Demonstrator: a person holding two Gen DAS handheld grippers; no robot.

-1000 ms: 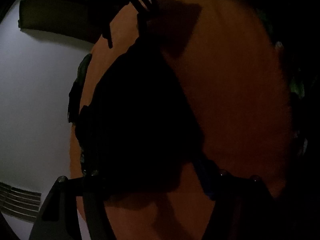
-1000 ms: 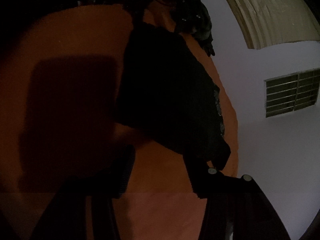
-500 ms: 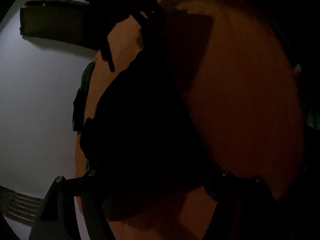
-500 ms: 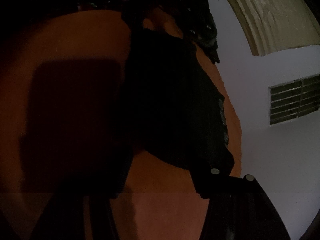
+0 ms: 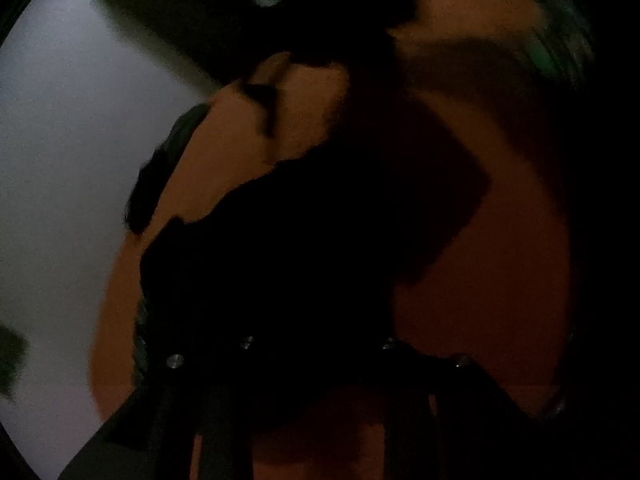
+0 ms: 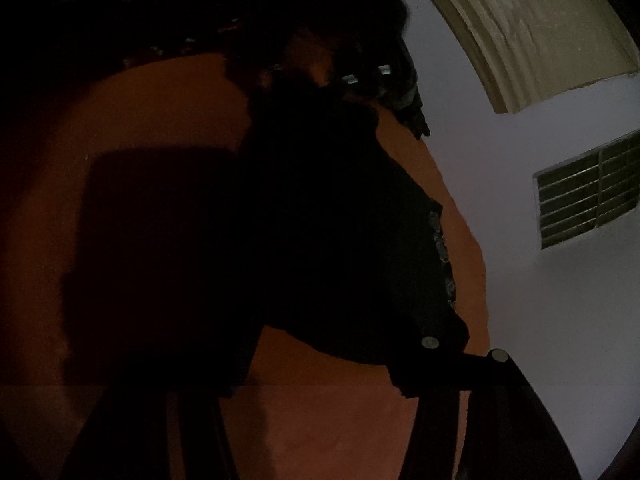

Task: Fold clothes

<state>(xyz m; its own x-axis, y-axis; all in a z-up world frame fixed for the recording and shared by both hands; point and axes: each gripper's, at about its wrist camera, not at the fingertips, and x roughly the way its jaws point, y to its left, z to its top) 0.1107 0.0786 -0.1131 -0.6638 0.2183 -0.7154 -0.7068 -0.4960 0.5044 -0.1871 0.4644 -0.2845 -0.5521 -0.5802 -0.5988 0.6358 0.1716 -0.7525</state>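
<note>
The scene is very dim. A dark garment (image 5: 300, 260) lies spread on a round orange table (image 5: 480, 320). My left gripper (image 5: 316, 360) has its jaws closing on the garment's near edge, and the cloth covers both fingertips and bunches between them. In the right wrist view the same garment (image 6: 340, 240) stretches away over the table (image 6: 140, 100). My right gripper (image 6: 332, 360) stands open, with orange table showing between its fingers. The garment's near corner drapes onto the right finger (image 6: 424, 364).
A heap of other dark clothes (image 6: 400, 92) sits at the table's far end. A dark cloth (image 5: 160, 176) hangs over the table's left edge. Pale floor (image 6: 540, 320) with a vent grille (image 6: 588, 192) and a beige ribbed mat (image 6: 520, 32) surrounds the table.
The left gripper's jaws have drawn together on the garment's edge, and the left hand has risen and rolled. The right hand has crept slightly forward along the garment.
</note>
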